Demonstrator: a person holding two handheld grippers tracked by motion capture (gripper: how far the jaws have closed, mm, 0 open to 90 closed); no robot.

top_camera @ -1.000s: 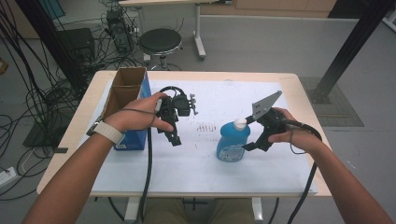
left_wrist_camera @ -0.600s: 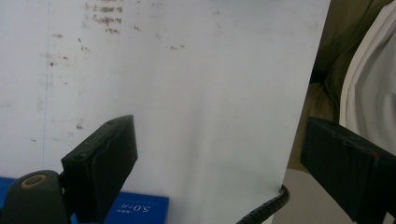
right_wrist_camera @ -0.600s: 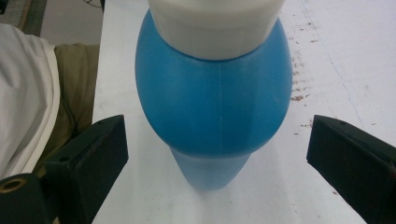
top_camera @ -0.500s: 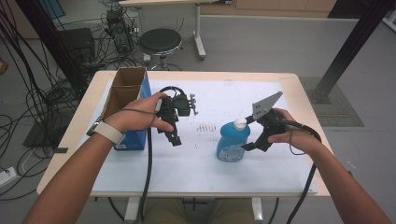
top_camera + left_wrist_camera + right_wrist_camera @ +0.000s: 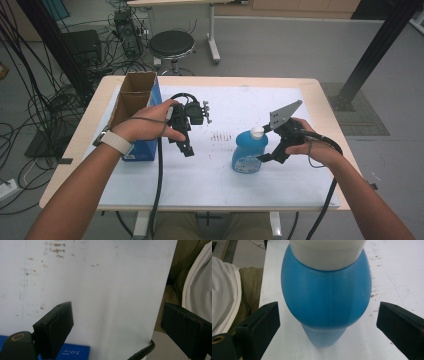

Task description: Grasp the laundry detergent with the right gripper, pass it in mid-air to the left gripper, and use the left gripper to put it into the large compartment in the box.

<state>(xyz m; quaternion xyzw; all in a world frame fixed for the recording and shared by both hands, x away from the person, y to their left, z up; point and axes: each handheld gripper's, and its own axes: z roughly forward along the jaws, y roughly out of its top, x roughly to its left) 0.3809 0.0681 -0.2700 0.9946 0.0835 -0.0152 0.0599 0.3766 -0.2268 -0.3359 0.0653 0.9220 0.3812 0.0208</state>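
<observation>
Both jaws of the right gripper [image 5: 328, 322] stand wide apart, one to each side of the blue bottle [image 5: 327, 297], with clear white surface showing between each black pad and the bottle's wall, so nothing is held. That bottle stands upright on the white sheet [image 5: 225, 165] that covers the table [image 5: 325, 100], a little right of the sheet's middle and toward the person's side; its white cap [image 5: 257, 132] sits on top. In the high view the right gripper [image 5: 265, 155] lies just beside the blue bottle [image 5: 249, 152] on its right, the right hand [image 5: 307, 145] wrapped around the gripper's body and the grey three-cornered plate [image 5: 284, 114] tilted up above it.

Farther left, the left gripper [image 5: 186, 145] is held above the sheet by the left hand [image 5: 150, 125], well apart from the bottle. Its own view looks down on bare, faintly stained white sheet, and the left gripper [image 5: 116, 322] there has its jaws spread wide with nothing between them. A watch band [image 5: 116, 143] circles the left wrist.

An open cardboard box [image 5: 131, 95] with a blue side stands at the sheet's left edge, just beside the left hand. Beyond the table, a round stool [image 5: 171, 45] stands on the floor among loose cables [image 5: 45, 100]
</observation>
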